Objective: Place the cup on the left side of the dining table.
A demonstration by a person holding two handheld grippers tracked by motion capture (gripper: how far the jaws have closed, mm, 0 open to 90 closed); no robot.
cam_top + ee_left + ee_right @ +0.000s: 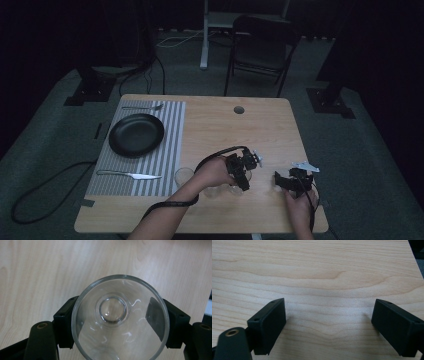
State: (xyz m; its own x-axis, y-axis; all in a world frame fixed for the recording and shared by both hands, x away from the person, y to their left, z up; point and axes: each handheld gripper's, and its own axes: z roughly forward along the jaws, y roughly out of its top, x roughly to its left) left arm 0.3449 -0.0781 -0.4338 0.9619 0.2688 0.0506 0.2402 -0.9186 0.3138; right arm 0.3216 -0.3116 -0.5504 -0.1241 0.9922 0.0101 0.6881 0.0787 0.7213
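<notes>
Nearest the person, the left gripper [117,340] pinches a clear round drinking glass [120,320] between its two black jaws, one pad on each side of the wall, likely so the smooth cylinder cannot slip while carried. The glass's long axis runs along the camera's line, mouth toward the gripper and base toward the light wooden table [37,270]. Right of the glass, the right gripper [328,325] hovers over bare wood, jaws spread and empty; left of it and farther off lies a black round plate [136,134] on a grey striped placemat [172,130].
</notes>
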